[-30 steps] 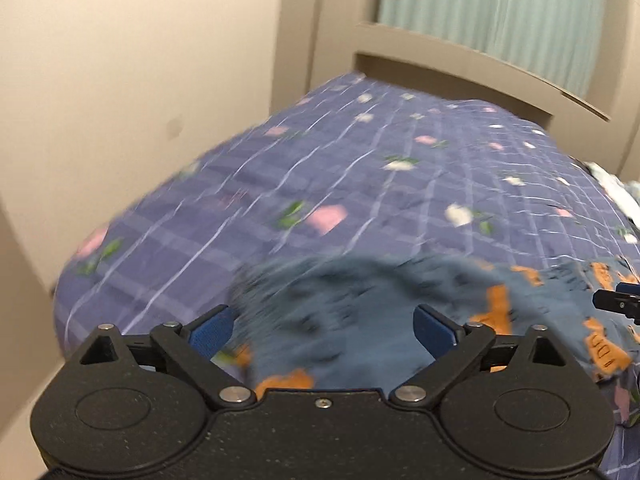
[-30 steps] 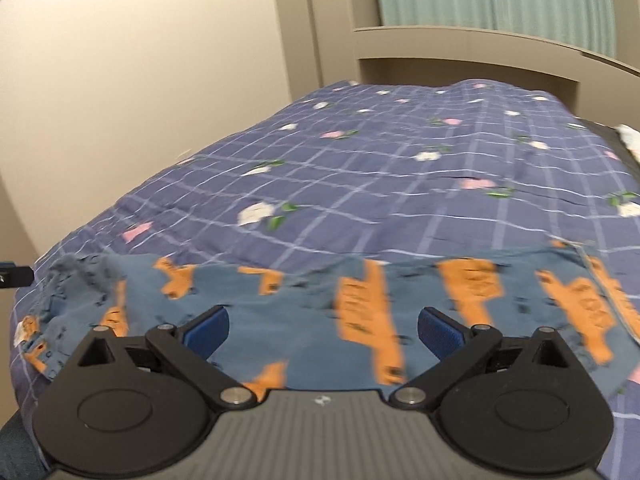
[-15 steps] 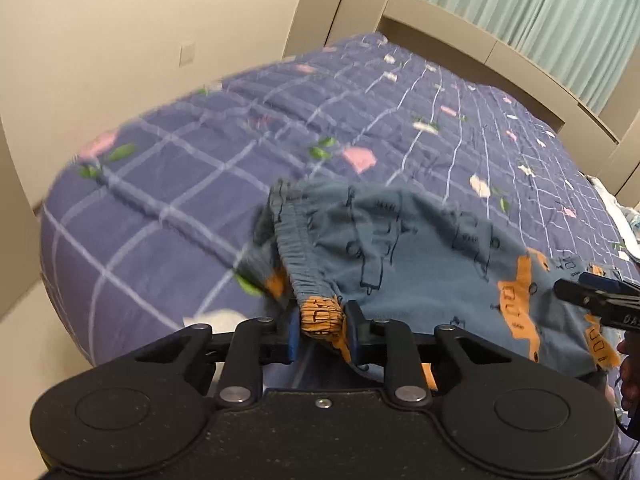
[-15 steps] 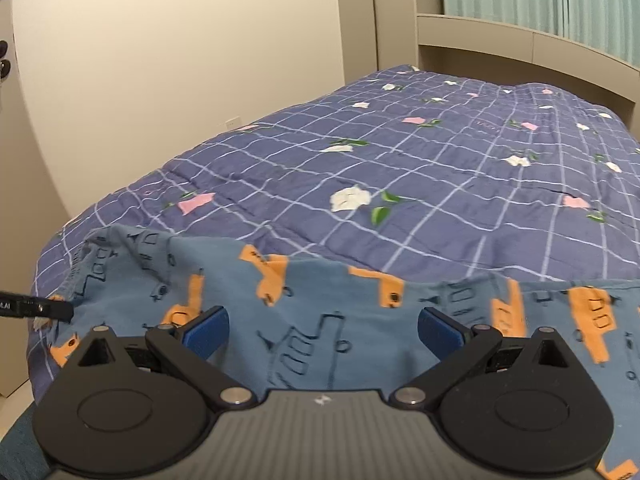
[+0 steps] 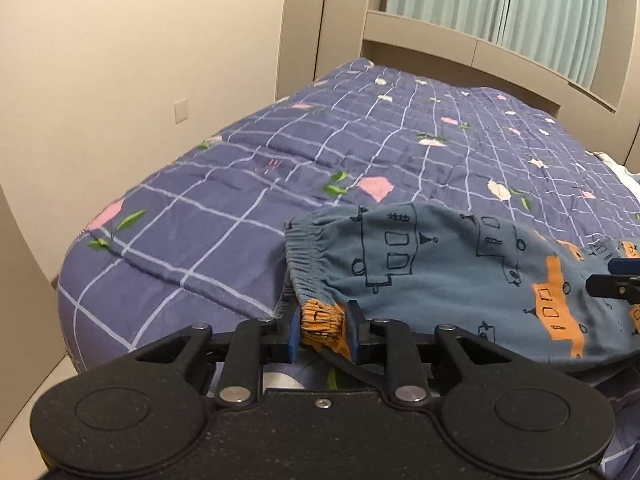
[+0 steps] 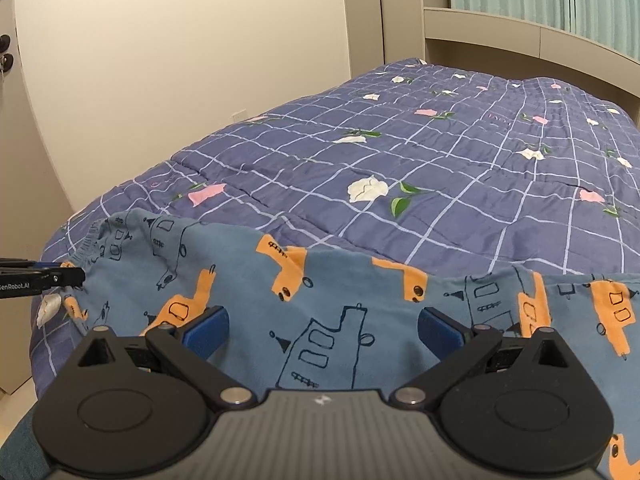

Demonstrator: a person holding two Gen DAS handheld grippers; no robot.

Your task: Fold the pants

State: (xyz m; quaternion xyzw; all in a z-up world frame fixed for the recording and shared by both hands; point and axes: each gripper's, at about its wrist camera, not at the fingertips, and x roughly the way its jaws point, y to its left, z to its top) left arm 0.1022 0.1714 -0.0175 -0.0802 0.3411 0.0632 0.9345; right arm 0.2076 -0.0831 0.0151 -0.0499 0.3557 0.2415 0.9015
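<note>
Blue pants (image 5: 420, 264) with orange and outlined vehicle prints lie across the near end of the bed. My left gripper (image 5: 323, 322) pinches the bunched elastic waistband at its orange corner, both blue pads pressing on the cloth while the jaws ease slightly open. In the right wrist view the pants (image 6: 328, 292) spread left to right, and my right gripper (image 6: 323, 326) stands wide open just above the fabric, gripping nothing. The left gripper (image 6: 60, 278) shows at the far left on the waistband. The right gripper's tip (image 5: 616, 276) pokes in at the right edge of the left wrist view.
The bed carries a purple checked quilt (image 5: 280, 168) with flower prints, dropping off at its left edge beside a beige wall (image 5: 120, 60). A beige headboard (image 5: 460, 52) and green curtain (image 5: 520, 0) stand at the far end. White cloth (image 5: 624, 168) lies at the right edge.
My left gripper went from wide open to closed on the waistband corner and sank a little. The right gripper slid left along the pants and stayed open.
</note>
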